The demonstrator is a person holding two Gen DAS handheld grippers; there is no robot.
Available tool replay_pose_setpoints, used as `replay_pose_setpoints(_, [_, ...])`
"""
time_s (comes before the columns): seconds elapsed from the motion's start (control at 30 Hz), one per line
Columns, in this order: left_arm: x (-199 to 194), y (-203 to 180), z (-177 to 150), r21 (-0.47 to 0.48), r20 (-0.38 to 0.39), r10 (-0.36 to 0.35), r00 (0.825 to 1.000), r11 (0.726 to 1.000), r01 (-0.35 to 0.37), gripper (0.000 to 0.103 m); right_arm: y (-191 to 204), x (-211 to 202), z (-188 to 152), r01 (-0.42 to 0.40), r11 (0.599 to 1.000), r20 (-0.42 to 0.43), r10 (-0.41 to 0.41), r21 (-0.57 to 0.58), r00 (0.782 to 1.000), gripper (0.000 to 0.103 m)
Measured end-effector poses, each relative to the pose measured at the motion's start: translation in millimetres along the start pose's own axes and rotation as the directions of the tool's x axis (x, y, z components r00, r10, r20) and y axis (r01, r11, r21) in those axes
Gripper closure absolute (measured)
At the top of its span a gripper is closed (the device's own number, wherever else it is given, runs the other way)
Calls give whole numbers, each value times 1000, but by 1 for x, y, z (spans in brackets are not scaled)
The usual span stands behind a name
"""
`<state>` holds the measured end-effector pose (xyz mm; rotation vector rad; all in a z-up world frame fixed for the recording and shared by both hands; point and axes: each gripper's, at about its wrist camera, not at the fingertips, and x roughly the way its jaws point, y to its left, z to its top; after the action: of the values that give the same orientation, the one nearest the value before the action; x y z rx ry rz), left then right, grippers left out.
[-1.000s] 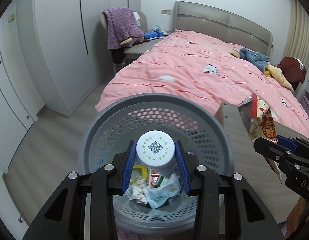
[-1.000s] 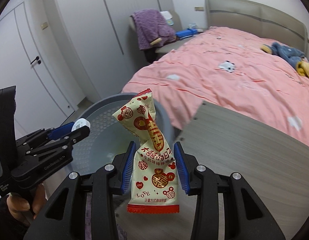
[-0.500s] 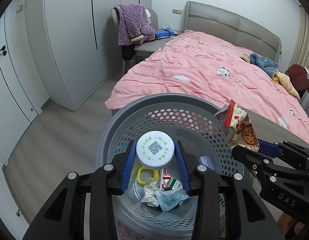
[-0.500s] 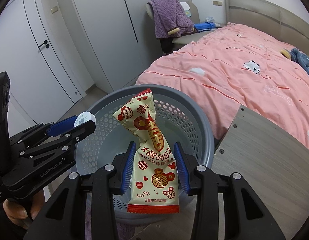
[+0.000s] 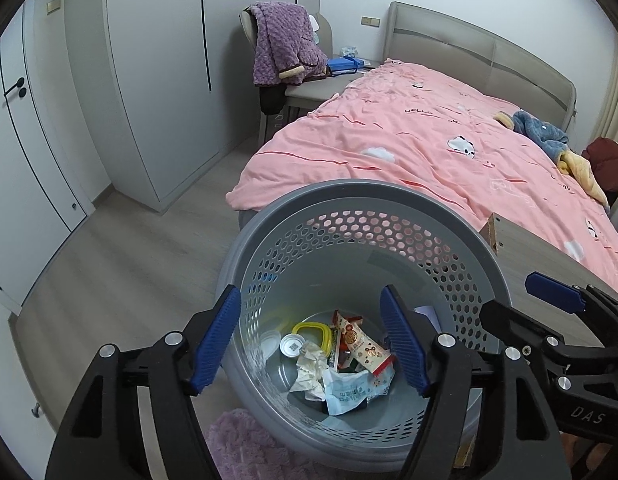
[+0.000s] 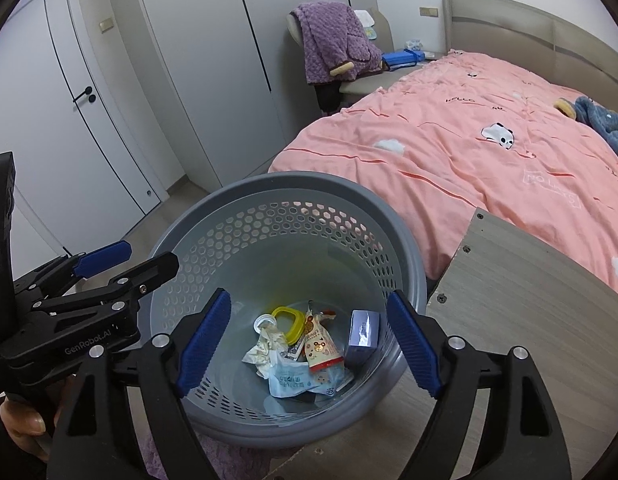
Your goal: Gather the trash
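A grey perforated basket stands right below both grippers. My left gripper hangs over its mouth, jaws opening, nothing between the blue pads. My right gripper is beside it over the same basket, jaws also opening and empty. At the basket's bottom lie a white round cap, a red-and-cream snack packet, a yellow ring, crumpled tissue, a pale blue wrapper and a small purple box.
A grey wooden tabletop touches the basket's right side. Behind it lies a bed with a pink quilt. White wardrobes line the left. A purple rug lies under the basket. A hand holds the left gripper.
Both grippers opened. The white cap left the left jaws and the snack packet left the right jaws; both now lie inside the basket. The views shifted further over the basket.
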<state>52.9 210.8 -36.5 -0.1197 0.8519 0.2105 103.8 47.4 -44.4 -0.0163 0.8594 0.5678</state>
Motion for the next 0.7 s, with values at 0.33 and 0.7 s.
replay_pose_setpoints(0.33, [-5,-1,-2,-2,2,8,1000,1000,-8,29,-5,-6,-3,7,1000,12,-7,15,1000,19])
replay_pose_setpoints(0.7, [-11,-4,0,2,4,16,1000,1000,-16,26,-8,-13,-5,8,1000,28,-9,26,1000,15])
